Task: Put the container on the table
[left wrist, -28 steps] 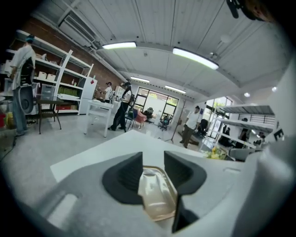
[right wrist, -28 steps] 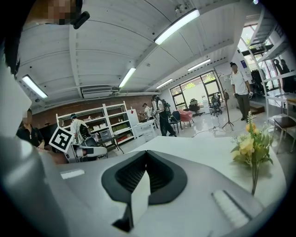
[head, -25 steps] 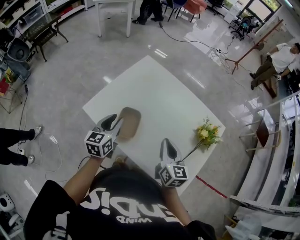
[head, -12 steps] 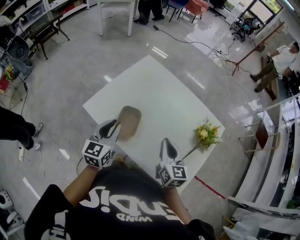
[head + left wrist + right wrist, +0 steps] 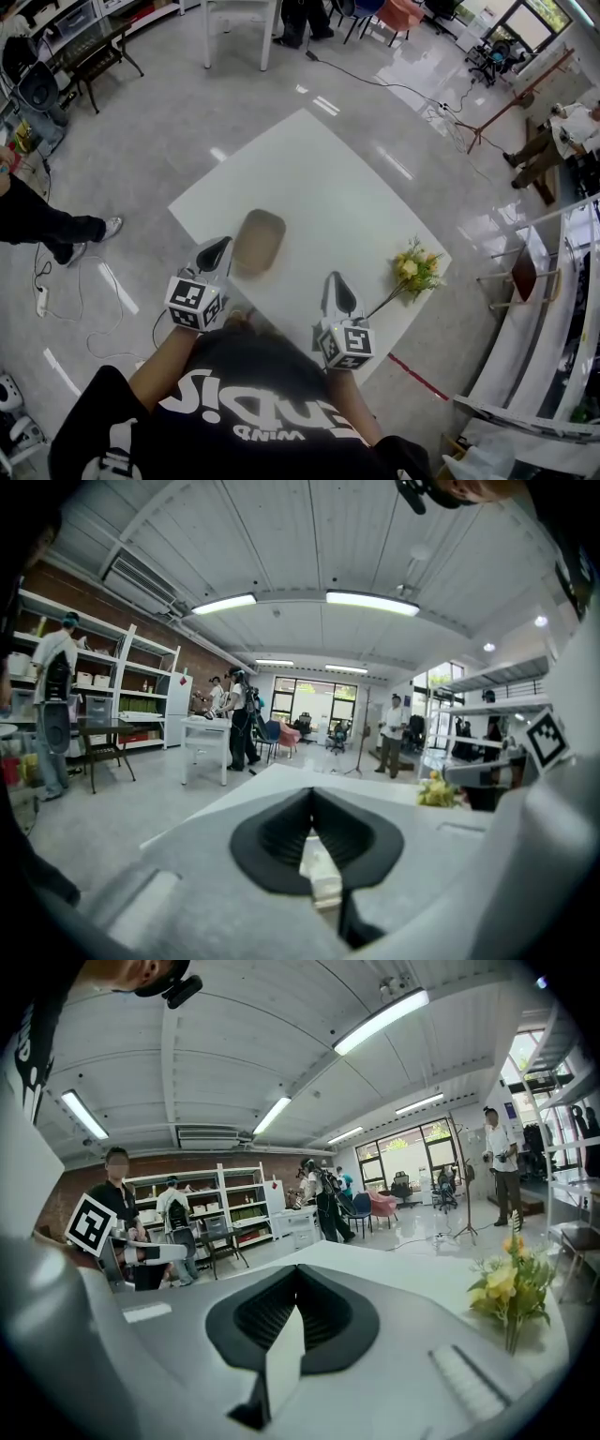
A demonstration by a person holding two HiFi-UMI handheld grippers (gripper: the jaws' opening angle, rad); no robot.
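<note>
A tan oblong container lies on the white table, near its front-left part. My left gripper is just left of the container, apart from it, with its jaws shut on nothing. In the left gripper view the jaws of the left gripper meet tip to tip and the container is hidden. My right gripper hovers over the table's front edge, right of the container and clear of it. In the right gripper view the right gripper is also shut and empty.
A bunch of yellow flowers lies at the table's right corner, also seen as the flowers to the right. A person's legs and cables are on the floor to the left. Another white table stands farther back.
The left gripper's jaws, open at the container's left edge, have shut with nothing in them and drawn back a little to the left. The container stays on the table. The right gripper has not moved.
</note>
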